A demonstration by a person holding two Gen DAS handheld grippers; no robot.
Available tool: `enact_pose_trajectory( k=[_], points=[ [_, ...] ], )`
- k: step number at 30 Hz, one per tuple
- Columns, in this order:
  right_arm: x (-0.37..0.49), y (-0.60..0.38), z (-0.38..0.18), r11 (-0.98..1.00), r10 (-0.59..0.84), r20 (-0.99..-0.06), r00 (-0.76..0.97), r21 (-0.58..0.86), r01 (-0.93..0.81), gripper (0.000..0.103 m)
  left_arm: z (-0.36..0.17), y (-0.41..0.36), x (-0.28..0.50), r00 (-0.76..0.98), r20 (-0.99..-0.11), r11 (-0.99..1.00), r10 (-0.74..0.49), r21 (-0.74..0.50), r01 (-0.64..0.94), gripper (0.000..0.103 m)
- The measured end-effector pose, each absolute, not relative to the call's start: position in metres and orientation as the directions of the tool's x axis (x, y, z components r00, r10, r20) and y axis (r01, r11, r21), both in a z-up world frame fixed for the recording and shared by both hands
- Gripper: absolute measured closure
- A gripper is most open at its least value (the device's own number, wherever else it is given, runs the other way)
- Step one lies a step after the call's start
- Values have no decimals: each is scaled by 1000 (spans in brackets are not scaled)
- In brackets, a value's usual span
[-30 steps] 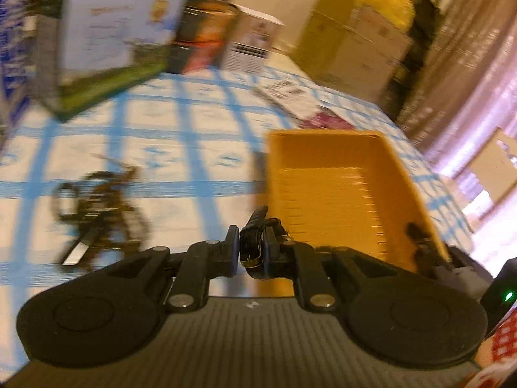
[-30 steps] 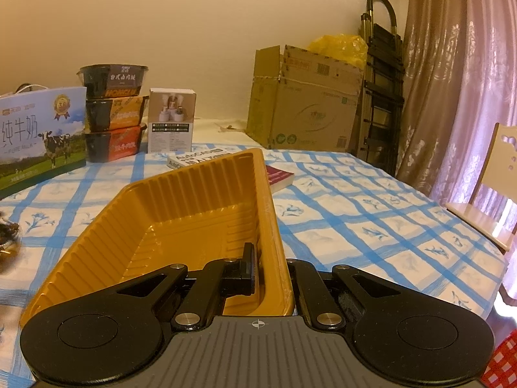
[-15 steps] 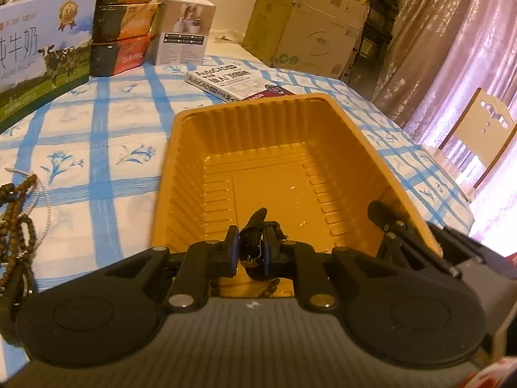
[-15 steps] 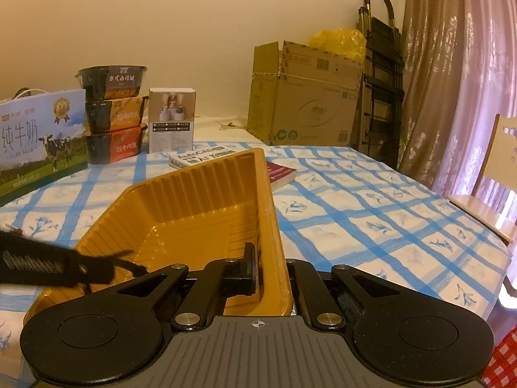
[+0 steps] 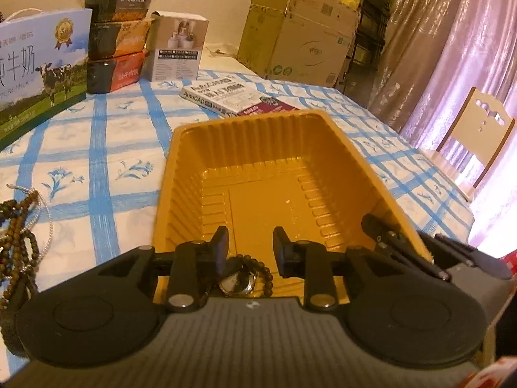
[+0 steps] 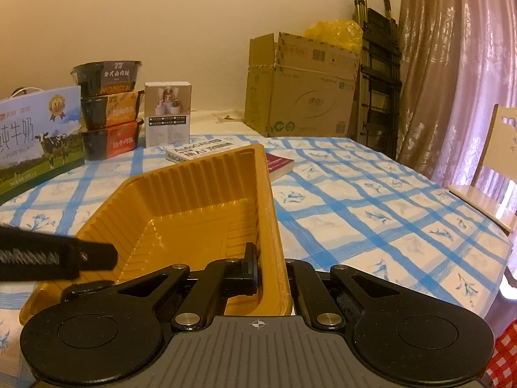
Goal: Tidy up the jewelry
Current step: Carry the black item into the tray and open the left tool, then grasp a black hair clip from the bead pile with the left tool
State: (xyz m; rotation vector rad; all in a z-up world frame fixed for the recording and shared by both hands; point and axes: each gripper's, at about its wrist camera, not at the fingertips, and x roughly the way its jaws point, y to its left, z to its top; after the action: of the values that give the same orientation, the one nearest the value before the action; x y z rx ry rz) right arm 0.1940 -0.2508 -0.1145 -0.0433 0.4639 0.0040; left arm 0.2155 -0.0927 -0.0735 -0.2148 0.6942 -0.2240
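Observation:
An orange plastic tray (image 5: 258, 148) sits on the blue-checked tablecloth. My left gripper (image 5: 248, 247) is open over the tray's near end. A watch with a round face and a dark bead bracelet (image 5: 237, 279) lie in the tray just below its fingers. More bead strands (image 5: 19, 226) lie on the cloth at the left. My right gripper (image 6: 271, 266) is shut on the tray's right wall (image 6: 268, 226), one finger inside and one outside. The left gripper's finger (image 6: 58, 257) shows at the left of the right wrist view.
A milk carton box (image 5: 38, 68), stacked food bowls (image 5: 116, 35), a small white box (image 5: 177, 48) and a book (image 5: 226, 97) stand beyond the tray. Cardboard boxes (image 6: 300, 87), a folded ladder (image 6: 378, 64), curtains and a chair (image 5: 475, 129) are at the right.
My left gripper swung from the jewelry pile to over the tray, then opened and let the watch and bracelet drop into the tray. The right gripper kept holding the tray wall.

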Motion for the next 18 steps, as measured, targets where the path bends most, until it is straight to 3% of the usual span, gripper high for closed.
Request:
enact_pose_trajectory(
  k=[9,18],
  points=[
    [194,-251,-114,999,-6,-450,893,-40,-14,100,-54,-42,200,782,-596,977,-180,-203,71,70],
    [194,-251,-115,999,-7,-451,892,-41,-13,100,-61,50,170,761,-646,987,66,-67,-143,69]
  ],
)
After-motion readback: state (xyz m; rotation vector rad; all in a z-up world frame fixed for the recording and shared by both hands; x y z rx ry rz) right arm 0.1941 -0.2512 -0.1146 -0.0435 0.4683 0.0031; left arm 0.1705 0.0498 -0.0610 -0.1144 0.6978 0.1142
